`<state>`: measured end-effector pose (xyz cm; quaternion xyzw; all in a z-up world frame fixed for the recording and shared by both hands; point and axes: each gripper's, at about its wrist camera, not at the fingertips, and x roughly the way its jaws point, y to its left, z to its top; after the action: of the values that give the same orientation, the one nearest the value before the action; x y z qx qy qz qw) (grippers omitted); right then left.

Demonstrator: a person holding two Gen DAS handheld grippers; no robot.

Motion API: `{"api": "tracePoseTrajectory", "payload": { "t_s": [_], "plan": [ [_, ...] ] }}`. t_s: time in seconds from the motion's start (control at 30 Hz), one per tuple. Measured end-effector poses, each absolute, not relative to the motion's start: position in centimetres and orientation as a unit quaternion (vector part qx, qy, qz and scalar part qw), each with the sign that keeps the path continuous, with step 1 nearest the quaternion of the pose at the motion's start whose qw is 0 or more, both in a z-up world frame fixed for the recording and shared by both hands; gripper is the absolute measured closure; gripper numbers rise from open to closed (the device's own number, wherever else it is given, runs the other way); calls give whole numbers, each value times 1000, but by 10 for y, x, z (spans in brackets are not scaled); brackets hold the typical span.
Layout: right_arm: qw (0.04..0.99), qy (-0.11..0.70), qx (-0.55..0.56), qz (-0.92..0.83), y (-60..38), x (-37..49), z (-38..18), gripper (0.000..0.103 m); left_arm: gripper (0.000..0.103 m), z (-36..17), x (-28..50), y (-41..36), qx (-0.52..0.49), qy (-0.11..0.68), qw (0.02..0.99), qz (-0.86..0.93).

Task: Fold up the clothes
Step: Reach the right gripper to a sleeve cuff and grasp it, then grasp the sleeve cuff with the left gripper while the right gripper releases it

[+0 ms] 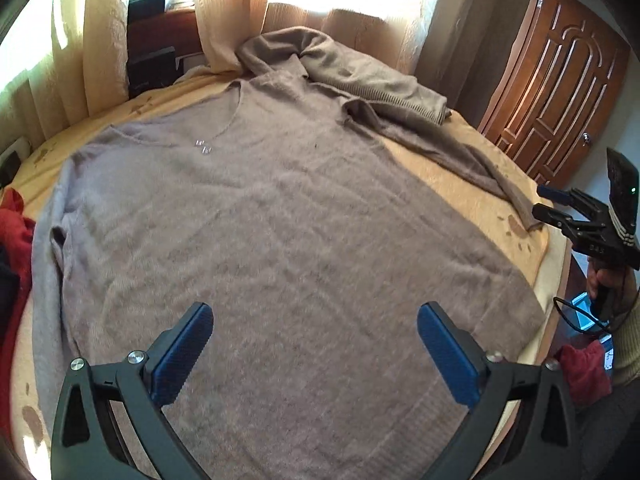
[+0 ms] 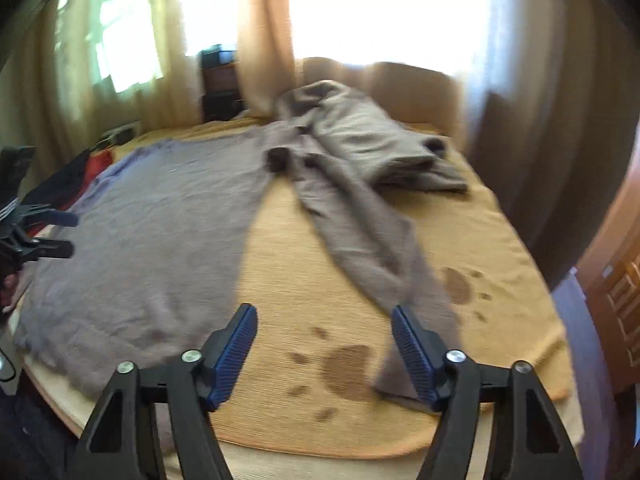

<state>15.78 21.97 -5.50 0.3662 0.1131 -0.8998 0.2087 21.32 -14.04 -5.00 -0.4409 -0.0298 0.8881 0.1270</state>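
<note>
Red clothes (image 1: 14, 232) are lying at the bed's left edge. Your left tongs (image 1: 316, 348) are hovering spread wide over the hem of the taupe sweater (image 1: 260, 220), which is lying flat on the yellow bedspread (image 2: 500, 240). Its 1 long sleeve (image 2: 360, 240) is trailing toward your right tongs (image 2: 324, 352), which are standing apart, pinching nothing, beside the cuff.

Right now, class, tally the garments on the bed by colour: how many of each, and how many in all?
Grey-brown knitted sweater spread flat: 1
Beige ribbed knit garment, bunched by the headboard: 1
Red cloth at the bed's left edge: 1
Red cloth at the near right corner: 1
Total: 4
</note>
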Motion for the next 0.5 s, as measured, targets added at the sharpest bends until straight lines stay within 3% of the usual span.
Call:
{"api": "tracePoseTrajectory", "payload": {
  "t_s": [0.07, 0.3, 0.33, 0.37, 0.4, 0.5],
  "plan": [
    [192, 112, 381, -898, 237, 152, -61, 59, 1, -41, 199, -134, -430, -43, 135, 892],
    [168, 180, 405, -881, 227, 145, -98, 60, 1, -27, 160, -101, -427, -82, 180, 882],
    [170, 171, 406, -881, 230, 142, -98, 70, 1, -25, 159, -97, -426, -78, 183, 883],
    [167, 161, 410, -882, 235, 139, -96, 88, 1, -24, 158, -93, -424, -73, 186, 883],
    [165, 148, 414, -883, 240, 135, -94, 95, 1, -23, 157, -90, -423, -69, 191, 883],
    [178, 73, 414, -890, 260, 124, -76, 98, 1, -23, 151, -82, -425, -80, 219, 875]
  ]
}}
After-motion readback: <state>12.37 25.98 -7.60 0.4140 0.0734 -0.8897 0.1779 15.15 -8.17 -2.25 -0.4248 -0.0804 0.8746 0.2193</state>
